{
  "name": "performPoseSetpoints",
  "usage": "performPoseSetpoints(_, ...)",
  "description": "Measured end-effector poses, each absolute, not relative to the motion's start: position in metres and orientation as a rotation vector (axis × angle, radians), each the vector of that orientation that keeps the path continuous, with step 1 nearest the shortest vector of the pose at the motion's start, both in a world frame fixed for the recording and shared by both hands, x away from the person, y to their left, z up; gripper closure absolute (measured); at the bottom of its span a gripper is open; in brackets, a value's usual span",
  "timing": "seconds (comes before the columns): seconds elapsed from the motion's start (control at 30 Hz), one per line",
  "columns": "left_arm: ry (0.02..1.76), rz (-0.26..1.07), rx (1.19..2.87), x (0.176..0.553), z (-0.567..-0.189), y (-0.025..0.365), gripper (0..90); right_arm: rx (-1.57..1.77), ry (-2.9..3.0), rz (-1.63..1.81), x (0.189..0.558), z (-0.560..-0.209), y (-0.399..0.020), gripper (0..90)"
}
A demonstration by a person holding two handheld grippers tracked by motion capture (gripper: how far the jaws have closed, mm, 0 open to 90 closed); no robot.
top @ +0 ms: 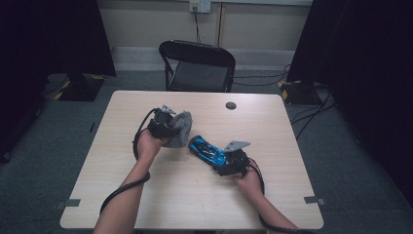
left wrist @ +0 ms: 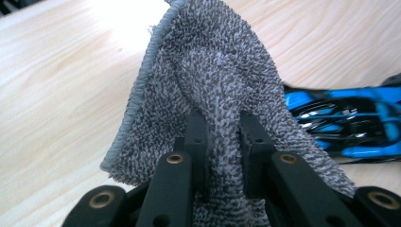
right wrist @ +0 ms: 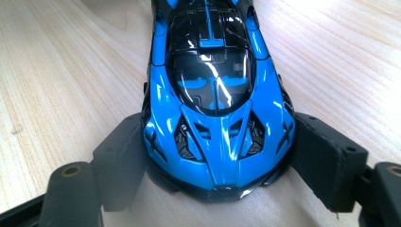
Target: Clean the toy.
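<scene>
A grey terry cloth (top: 180, 127) hangs from my left gripper (top: 168, 127) at the table's middle left. In the left gripper view the two black jaws are shut on a pinched fold of the cloth (left wrist: 208, 90), with my left gripper (left wrist: 222, 142) holding it off the wood. A blue and black toy car (top: 208, 151) lies just right of the cloth. My right gripper (top: 228, 165) grips one end of it. In the right gripper view the car (right wrist: 213, 94) sits between the pads (right wrist: 326, 151), which press on both its sides; the right gripper (right wrist: 215, 156) is shut on it.
The light wooden table (top: 195, 204) has a small dark round disc (top: 231, 105) near its far edge. A black folding chair (top: 197, 66) stands behind the table. Cables trail from both grippers toward the near edge.
</scene>
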State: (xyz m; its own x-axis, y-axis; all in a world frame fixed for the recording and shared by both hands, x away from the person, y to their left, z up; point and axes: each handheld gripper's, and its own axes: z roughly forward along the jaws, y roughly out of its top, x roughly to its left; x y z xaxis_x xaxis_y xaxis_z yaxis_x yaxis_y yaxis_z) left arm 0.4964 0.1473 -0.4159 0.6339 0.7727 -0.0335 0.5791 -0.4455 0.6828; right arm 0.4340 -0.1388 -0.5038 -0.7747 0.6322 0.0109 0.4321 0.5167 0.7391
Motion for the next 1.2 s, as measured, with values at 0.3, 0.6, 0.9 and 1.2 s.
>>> performPoseSetpoints(0.3,0.943,0.316,2.19,0.486,-0.406,0.117,77.0,0.897,2.5,1.11,0.434,-0.504,-0.139,23.9)
performPoseSetpoints(0.6,0.873,0.27,2.212,0.477,-0.413,0.085,77.0,0.897,2.5,1.11,0.434,-0.504,-0.139,23.9)
performPoseSetpoints(0.9,0.823,0.226,2.262,0.47,-0.425,0.053,77.0,0.898,2.501,1.11,0.434,-0.504,-0.139,23.9)
performPoseSetpoints(1.2,0.755,0.217,2.33,0.46,-0.438,0.021,77.0,0.896,2.501,1.11,0.434,-0.504,-0.139,23.9)
